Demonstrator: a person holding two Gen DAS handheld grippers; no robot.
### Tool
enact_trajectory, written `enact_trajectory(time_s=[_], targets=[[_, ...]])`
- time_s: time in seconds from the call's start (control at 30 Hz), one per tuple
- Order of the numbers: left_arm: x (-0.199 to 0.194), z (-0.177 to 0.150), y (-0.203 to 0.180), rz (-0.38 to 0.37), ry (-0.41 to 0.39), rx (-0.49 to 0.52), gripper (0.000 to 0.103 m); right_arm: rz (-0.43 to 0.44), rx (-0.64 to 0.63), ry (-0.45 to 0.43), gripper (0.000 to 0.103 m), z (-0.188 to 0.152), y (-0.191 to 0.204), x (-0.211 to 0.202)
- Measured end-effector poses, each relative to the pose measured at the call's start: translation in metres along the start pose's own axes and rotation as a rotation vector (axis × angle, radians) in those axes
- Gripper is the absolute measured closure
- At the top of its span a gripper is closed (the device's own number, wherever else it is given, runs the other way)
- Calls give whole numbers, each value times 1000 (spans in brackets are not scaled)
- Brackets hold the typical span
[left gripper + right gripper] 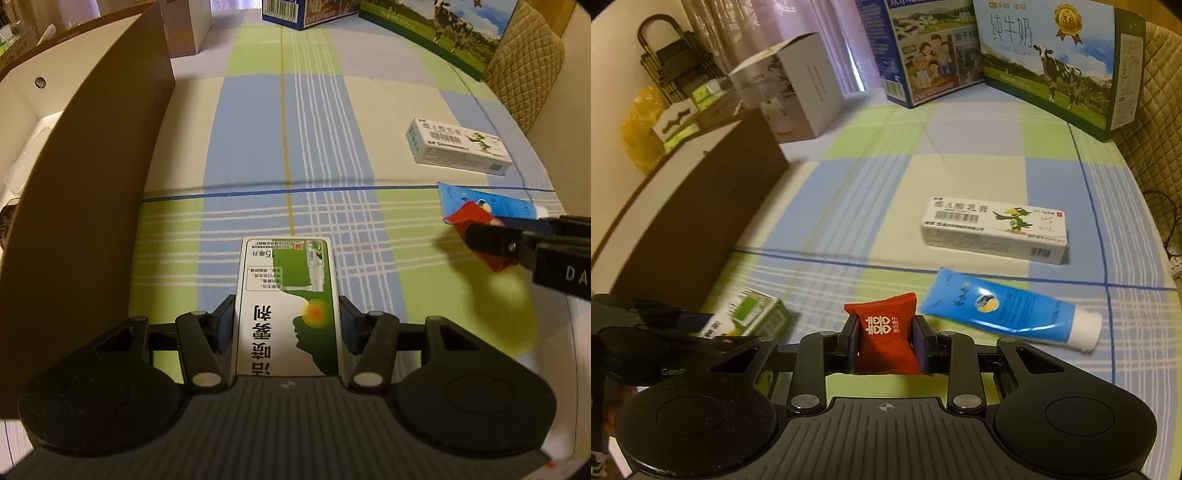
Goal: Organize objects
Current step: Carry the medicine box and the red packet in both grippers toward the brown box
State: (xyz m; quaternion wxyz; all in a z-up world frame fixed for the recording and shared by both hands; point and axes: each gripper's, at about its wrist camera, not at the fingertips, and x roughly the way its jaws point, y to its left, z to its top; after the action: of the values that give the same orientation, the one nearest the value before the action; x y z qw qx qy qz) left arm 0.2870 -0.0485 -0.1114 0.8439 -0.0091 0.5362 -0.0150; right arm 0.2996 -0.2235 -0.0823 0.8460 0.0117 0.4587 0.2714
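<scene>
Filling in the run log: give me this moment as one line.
left gripper: shut on green-and-white box | right gripper: shut on red packet | on cloth: blue tube, white carton

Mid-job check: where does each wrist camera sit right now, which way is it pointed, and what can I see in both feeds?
Left wrist: sits behind the left tongs, facing across the plaid cloth beside the brown box; the tongs are shut on the green-and-white box, and the right tongs enter from the right.
Right wrist: sits behind the right tongs, facing the milk cartons; shut on the red packet; the left tongs show lower left.
Shared: white medicine box, blue tube, brown box, red packet.
</scene>
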Motion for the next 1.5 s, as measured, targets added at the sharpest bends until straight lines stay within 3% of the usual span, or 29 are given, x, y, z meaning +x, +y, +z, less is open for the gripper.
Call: enact_trajectory(time_s=[0.37, 0.73, 1.17, 1.5], targets=[[-39, -22, 1, -43, -52, 27, 52, 46, 7, -34, 76, -13, 21, -33], [-25, -62, 7, -62, 47, 60, 51, 29, 50, 21, 76, -44, 24, -42], [-19, -53, 1, -43, 44, 82, 52, 15, 64, 11, 76, -51, 20, -51], [-44, -52, 5, -59, -11, 70, 52, 32, 45, -6, 76, -45, 31, -52]])
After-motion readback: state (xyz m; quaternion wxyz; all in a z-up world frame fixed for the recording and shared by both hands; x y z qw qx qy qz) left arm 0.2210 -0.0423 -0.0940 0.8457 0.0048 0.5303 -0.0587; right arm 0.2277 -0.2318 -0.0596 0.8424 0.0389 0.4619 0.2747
